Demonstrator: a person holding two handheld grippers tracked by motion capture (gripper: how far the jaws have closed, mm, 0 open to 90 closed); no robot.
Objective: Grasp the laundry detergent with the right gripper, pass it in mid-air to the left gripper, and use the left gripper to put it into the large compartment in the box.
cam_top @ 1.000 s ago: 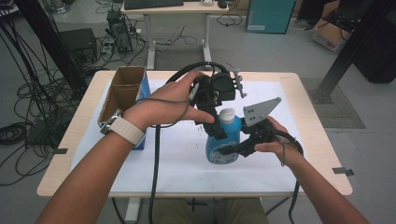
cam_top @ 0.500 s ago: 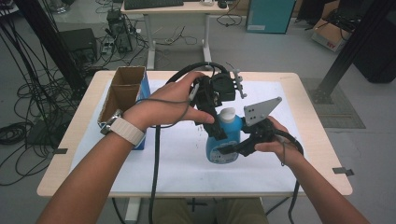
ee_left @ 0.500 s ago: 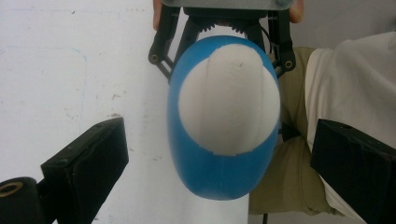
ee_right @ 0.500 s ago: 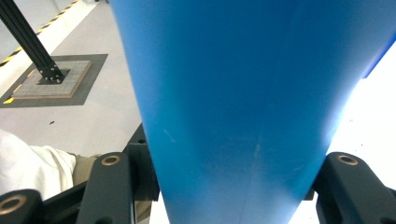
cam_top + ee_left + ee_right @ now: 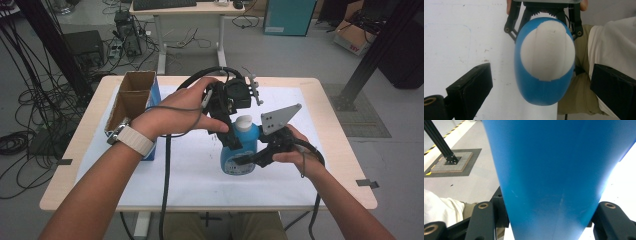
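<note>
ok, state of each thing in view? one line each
blue bottle: upright on the table, white cap on
right gripper: shut on the bottle's body
left gripper: open, jaws either side of the cap, above it
cardboard box: open-topped, standing at the table's left edge

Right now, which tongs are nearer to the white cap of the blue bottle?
Left. The left tongs hang open directly above the white cap, not touching it. The right tongs grip the blue bottle lower down, on its body.
</note>
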